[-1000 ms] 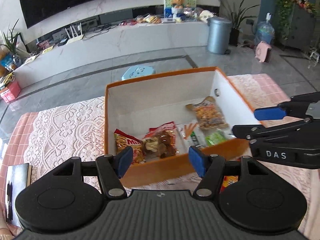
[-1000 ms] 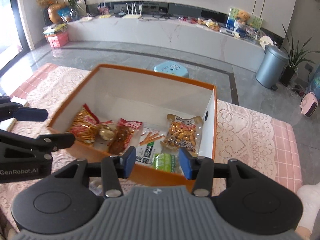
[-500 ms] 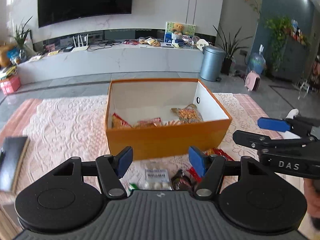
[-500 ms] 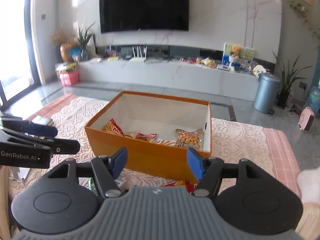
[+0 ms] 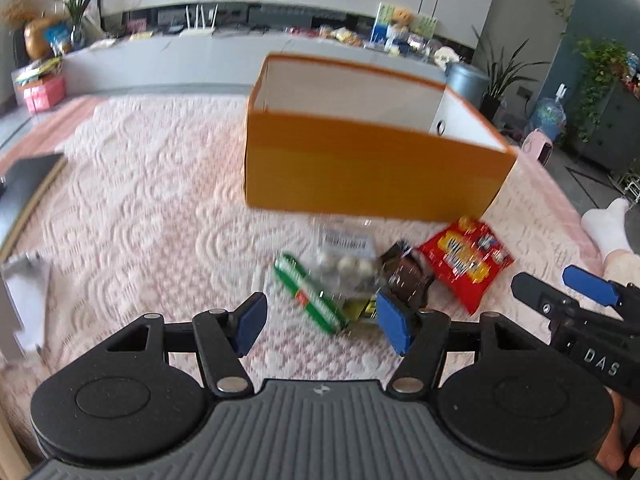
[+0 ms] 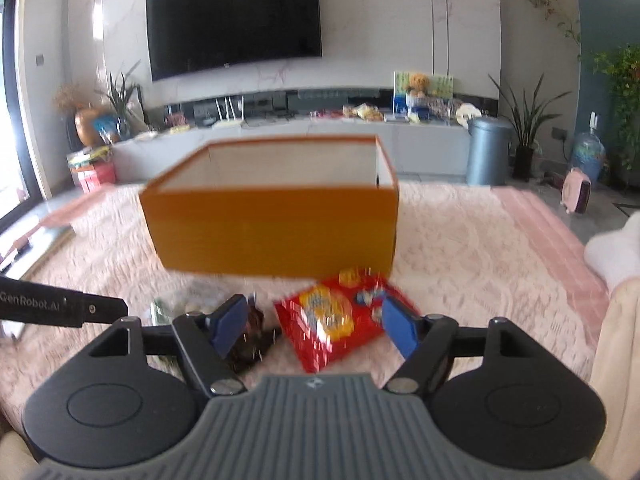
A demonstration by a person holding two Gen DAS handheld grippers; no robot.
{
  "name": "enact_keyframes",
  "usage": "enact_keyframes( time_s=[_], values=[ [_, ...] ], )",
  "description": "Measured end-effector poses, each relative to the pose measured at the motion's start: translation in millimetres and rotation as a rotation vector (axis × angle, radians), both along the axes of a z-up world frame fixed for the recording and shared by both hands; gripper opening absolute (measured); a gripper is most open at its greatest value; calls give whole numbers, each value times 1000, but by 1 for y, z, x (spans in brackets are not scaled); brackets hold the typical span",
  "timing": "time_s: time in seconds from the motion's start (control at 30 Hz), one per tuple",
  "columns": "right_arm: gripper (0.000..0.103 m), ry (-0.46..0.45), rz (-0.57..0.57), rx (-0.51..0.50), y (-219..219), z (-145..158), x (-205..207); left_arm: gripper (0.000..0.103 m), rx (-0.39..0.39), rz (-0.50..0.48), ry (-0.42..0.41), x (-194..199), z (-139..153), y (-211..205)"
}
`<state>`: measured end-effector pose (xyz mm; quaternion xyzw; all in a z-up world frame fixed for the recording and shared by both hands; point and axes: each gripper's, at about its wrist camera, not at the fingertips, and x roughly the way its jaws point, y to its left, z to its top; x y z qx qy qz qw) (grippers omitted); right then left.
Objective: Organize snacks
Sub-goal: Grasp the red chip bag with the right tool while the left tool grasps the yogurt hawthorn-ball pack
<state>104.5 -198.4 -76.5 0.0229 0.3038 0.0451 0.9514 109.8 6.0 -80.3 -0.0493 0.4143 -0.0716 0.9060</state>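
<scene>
Right gripper opening, empty, now low over red snack bag; orange box beyond. Left gripper spread, empty, above green packet, blurred. Next pickup probably starting.

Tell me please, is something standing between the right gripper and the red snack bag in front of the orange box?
Nothing visible does. The right gripper, its jaws opening and empty, points straight at the red snack bag lying on the lace cloth before the orange box.

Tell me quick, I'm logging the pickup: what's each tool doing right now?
Left tool: open, holding nothing, above the green packet.
Right tool: jaws opening, nothing gripped, red snack bag lying between them.
</scene>
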Motion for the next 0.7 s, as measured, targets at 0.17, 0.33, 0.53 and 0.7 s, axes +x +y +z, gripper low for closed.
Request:
enact_keyframes(
  time_s=[0.17, 0.33, 0.53, 0.7],
  values=[
    [73, 36, 22, -6, 7, -22, 4, 73, -19, 4, 20, 3, -20, 2],
    [73, 24, 21, -17, 9, -29, 13, 73, -32, -15, -19, 11, -25, 1],
    [76, 67, -11, -25, 7, -41, 37, 82, 39, -93, -48, 31, -25, -19],
    [84, 93, -55, 0, -2, -50, 53, 85, 81, -126, -31, 51, -33, -32]
  ],
)
